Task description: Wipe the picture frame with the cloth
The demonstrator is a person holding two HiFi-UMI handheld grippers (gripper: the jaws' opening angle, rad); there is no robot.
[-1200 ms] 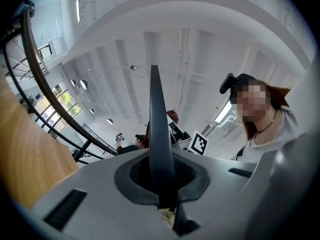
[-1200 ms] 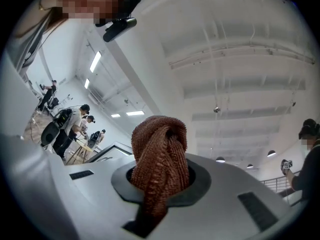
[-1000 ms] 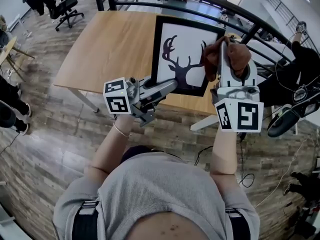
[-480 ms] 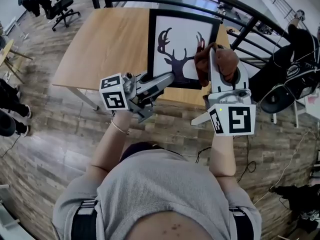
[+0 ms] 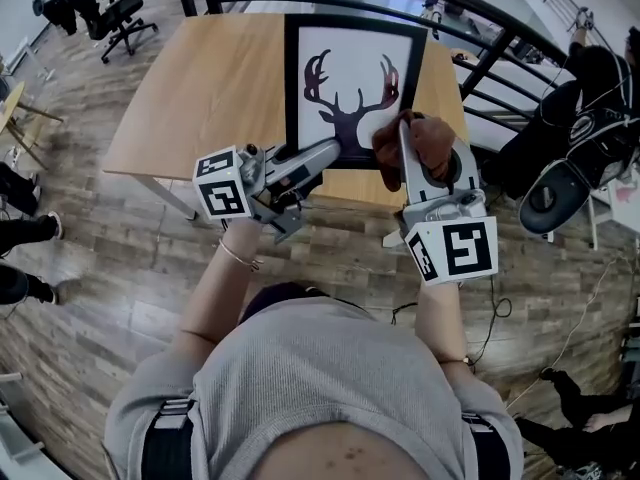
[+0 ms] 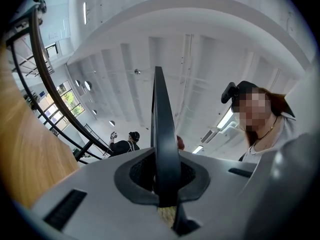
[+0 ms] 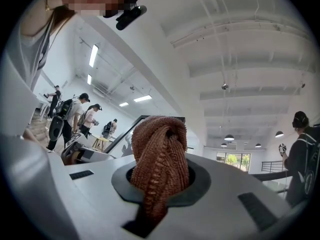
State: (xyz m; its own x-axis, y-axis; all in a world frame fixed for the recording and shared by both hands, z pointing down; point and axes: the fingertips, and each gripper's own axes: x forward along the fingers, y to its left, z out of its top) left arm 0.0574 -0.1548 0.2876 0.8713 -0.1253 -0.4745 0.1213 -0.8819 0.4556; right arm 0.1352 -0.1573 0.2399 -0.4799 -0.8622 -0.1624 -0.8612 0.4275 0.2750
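The picture frame (image 5: 352,78), black-edged with a dark antler print on white, is over the wooden table (image 5: 200,88). My left gripper (image 5: 328,154) is shut on its lower left edge. In the left gripper view the frame (image 6: 161,134) shows edge-on between the jaws of the left gripper (image 6: 163,194). My right gripper (image 5: 405,140) is shut on a bunched brown knitted cloth (image 5: 420,146), which lies against the frame's lower right corner. The cloth (image 7: 160,154) bulges out of the jaws of the right gripper (image 7: 159,184) in the right gripper view.
A black railing (image 5: 480,38) runs behind the table and to its right. An office chair (image 5: 115,13) stands at the far left on the wood floor. A person in black (image 5: 590,78) is beyond the railing at the right. Cables (image 5: 490,318) lie on the floor.
My right gripper has come down the frame's right side with the cloth, from mid-height to the lower right corner. The left gripper has kept its grip in place.
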